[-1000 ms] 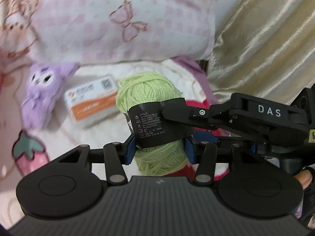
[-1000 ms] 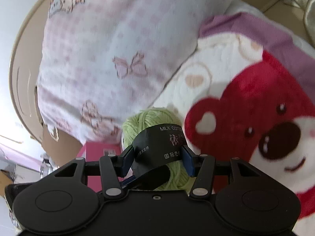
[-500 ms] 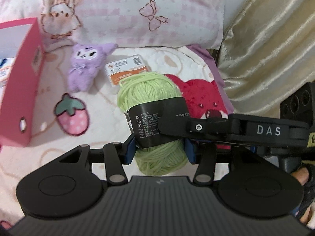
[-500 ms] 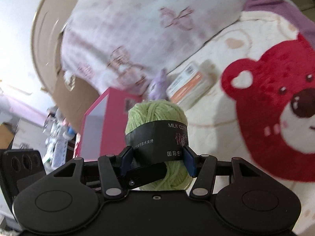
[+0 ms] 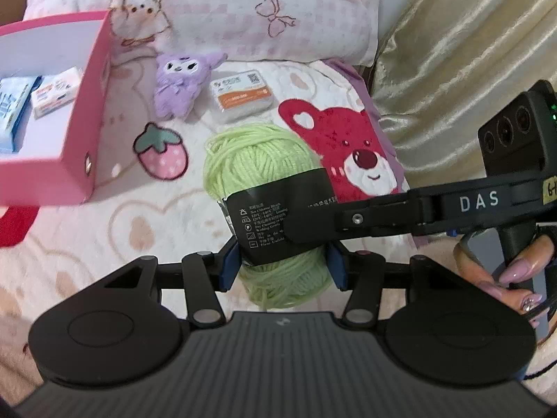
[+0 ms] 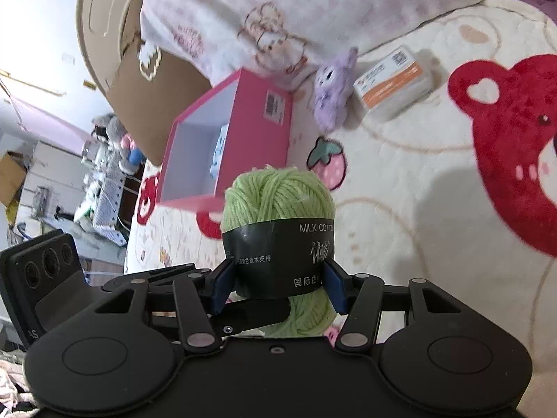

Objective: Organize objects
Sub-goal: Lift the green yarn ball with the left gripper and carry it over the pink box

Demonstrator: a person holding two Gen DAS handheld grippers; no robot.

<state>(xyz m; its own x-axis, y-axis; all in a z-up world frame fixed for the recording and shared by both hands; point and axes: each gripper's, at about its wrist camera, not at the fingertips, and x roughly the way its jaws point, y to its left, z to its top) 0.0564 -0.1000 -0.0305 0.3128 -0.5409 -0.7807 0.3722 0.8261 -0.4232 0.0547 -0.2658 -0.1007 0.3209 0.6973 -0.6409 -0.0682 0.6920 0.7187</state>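
A light green yarn ball [image 5: 259,170] with a black paper band hangs above the bed, held from two sides. My left gripper [image 5: 283,264] is shut on the band, its blue pads pressing both flanks. My right gripper [image 6: 278,289] is shut on the same yarn ball [image 6: 278,198]. In the left wrist view its black finger [image 5: 379,216] reaches in from the right across the band. An open pink box [image 5: 94,104] lies to the left, holding a blue packet [image 5: 14,104] and a white packet [image 5: 52,94]. In the right wrist view the pink box [image 6: 257,132] lies beyond the yarn.
A purple plush toy [image 5: 181,80] and an orange-and-white pack [image 5: 242,94] lie on the cream blanket with a red bear print [image 5: 348,146], before a pink checked pillow [image 5: 243,7]. A gold curtain [image 5: 470,52] hangs at the right. A person's hand [image 5: 511,278] grips the right handle.
Both grippers have risen with the yarn and drawn back from the pillow, shifting left. The pink box has come into view in both views; the right gripper has rolled.
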